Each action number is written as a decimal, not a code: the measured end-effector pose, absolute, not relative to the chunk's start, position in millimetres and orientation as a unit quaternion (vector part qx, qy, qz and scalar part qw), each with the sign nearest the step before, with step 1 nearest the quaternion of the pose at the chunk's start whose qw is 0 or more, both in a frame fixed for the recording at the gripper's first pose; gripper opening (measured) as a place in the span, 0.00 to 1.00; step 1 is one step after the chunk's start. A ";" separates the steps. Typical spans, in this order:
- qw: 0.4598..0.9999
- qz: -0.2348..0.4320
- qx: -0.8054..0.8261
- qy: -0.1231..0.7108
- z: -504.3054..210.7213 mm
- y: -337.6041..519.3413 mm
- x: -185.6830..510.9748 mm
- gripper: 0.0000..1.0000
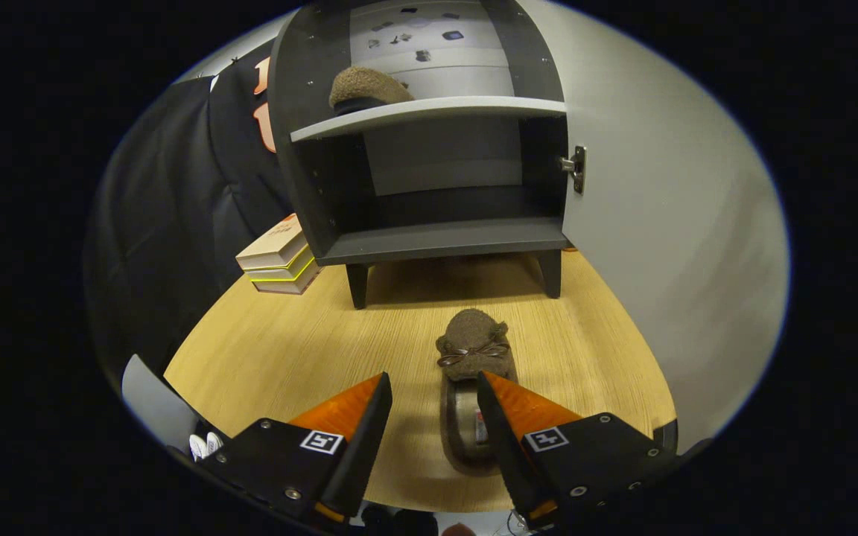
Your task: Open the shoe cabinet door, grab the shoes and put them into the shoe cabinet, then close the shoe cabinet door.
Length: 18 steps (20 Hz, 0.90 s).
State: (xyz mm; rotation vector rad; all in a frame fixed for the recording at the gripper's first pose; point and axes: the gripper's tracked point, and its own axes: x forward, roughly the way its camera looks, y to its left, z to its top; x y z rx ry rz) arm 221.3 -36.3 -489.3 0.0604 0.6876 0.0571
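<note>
The scene was evenly lit from above, and soft shadows were cast under the shoe cabinet (429,149) onto the wooden table (287,350). Straight lines were bowed strongly by fisheye distortion, and focus was kept sharp centrally, with slight softness outward

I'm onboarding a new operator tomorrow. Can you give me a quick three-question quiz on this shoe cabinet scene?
1. True or false: the cabinet door is open.
2. Where is the first slipper? A) upper shelf B) bottom compartment C) on the books
3. What lies between the open tongs?

Key: 1 true. 2 A. 3 the second slipper, lying on the wooden table, toe towards the cabinet.
</note>
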 end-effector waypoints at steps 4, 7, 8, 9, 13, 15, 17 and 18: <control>0.934 0.034 0.031 0.354 -505.2 -36.7 228.3 0.74; 0.931 0.041 0.024 0.363 -514.1 -32.6 232.8 0.74; 0.931 0.043 0.019 0.363 -516.7 -31.1 236.1 0.74; 0.930 0.042 0.008 0.365 -521.3 -31.0 239.5 0.74; 0.921 0.043 0.005 0.387 -544.2 -29.2 235.9 0.74; 0.916 0.039 -0.005 0.398 -559.5 -32.4 236.4 0.73; 0.909 0.043 -0.003 0.415 -574.1 -30.1 234.0 0.69; 0.909 0.040 -0.005 0.415 -576.6 -31.3 235.1 0.61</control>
